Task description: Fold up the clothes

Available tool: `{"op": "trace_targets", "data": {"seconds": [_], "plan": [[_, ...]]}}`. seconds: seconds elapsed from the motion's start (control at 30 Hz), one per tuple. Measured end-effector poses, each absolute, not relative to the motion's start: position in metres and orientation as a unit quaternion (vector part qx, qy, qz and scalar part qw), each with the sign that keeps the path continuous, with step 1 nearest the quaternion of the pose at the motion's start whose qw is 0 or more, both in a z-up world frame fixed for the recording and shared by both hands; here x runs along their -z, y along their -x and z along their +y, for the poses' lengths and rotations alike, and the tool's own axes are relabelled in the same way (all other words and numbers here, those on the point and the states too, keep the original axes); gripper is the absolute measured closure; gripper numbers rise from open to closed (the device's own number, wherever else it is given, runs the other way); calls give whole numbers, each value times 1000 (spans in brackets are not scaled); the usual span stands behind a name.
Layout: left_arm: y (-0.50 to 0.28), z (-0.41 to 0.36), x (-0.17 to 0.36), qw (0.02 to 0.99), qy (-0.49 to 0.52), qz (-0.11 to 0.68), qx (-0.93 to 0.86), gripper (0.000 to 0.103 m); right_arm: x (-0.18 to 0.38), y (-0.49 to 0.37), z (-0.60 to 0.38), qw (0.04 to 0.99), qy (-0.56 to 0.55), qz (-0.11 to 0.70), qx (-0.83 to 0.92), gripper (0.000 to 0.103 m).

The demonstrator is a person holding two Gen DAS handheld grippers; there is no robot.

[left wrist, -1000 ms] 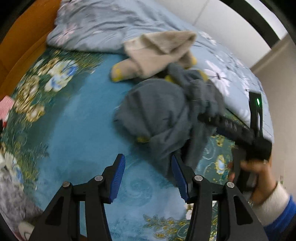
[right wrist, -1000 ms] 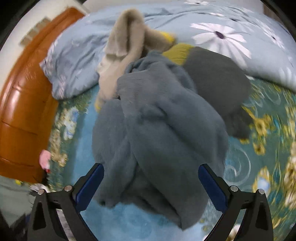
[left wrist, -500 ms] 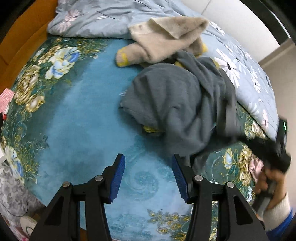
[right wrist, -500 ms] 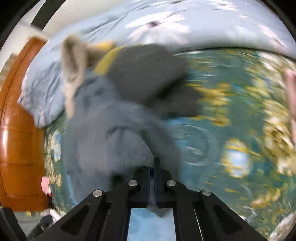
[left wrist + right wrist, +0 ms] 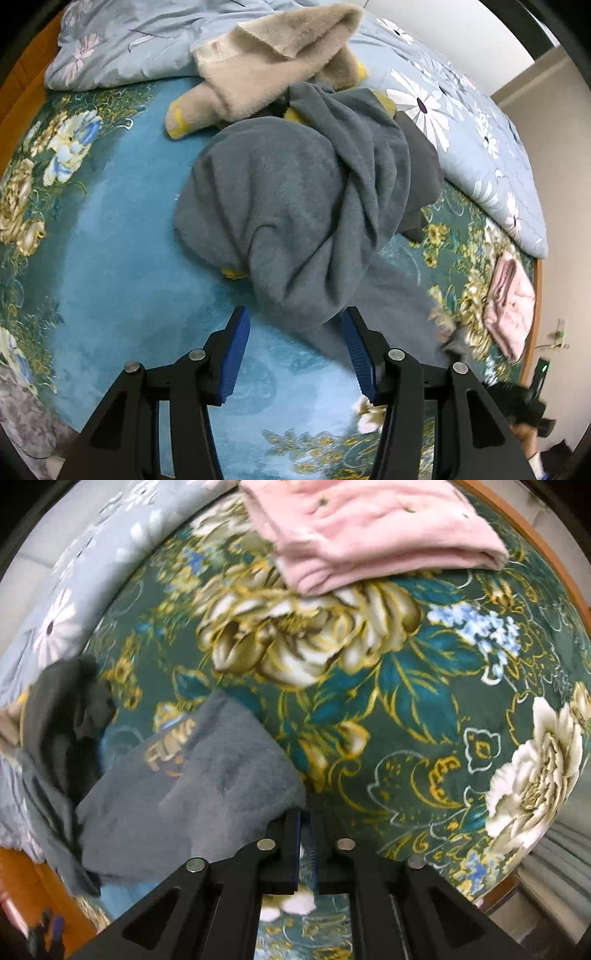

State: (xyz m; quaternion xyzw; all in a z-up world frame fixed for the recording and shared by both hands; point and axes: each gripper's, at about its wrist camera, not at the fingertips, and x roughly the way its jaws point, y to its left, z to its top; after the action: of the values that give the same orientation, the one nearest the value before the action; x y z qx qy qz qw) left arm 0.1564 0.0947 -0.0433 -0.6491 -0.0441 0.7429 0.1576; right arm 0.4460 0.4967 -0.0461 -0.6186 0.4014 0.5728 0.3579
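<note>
A grey fleece garment [image 5: 295, 206] lies bunched on the teal floral bedspread [image 5: 110, 258]. One part of it is stretched out flat toward the right. My left gripper [image 5: 295, 325] hovers open over the near bulge of this heap; fabric lies between the blue pads [image 5: 236, 354] without being pinched. My right gripper [image 5: 303, 812] points down and is shut on the edge of the grey garment [image 5: 207, 786], which shows gold lettering. In the left wrist view the right gripper [image 5: 532, 402] is a blur at the lower right, held by a hand.
A beige garment [image 5: 273, 62] and a dark grey one [image 5: 421, 173] lie behind the heap. A folded pink garment [image 5: 369, 531] rests near the wooden bed edge [image 5: 554, 554]. A light blue daisy quilt [image 5: 461, 122] covers the far side.
My right gripper went from wide open over the grey garment to shut on its edge, then swept right, pulling that part flat. My left gripper moved closer to the heap.
</note>
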Motion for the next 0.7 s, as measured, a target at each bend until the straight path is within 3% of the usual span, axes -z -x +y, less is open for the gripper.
{"op": "trace_targets", "data": {"seconds": [0.03,0.1,0.13,0.27,0.53,0.7], "plan": [[-154,93,44,155,648,-47,-744,50,42,-442,493,352,621,395,-578,89],[-150,82,49,145,648,-55,-746,49,27,-431,485,355,622,367,-594,50],[-148,75,51,138,648,-60,-747,49,17,-423,478,356,621,343,-608,43],[-137,38,67,99,654,-101,-743,49,-3,-355,444,301,620,269,-672,43],[-137,-47,89,18,662,-182,-727,49,27,-123,305,98,633,172,-748,43],[-146,-95,93,-26,657,-209,-724,49,63,-33,257,75,652,131,-743,43]]}}
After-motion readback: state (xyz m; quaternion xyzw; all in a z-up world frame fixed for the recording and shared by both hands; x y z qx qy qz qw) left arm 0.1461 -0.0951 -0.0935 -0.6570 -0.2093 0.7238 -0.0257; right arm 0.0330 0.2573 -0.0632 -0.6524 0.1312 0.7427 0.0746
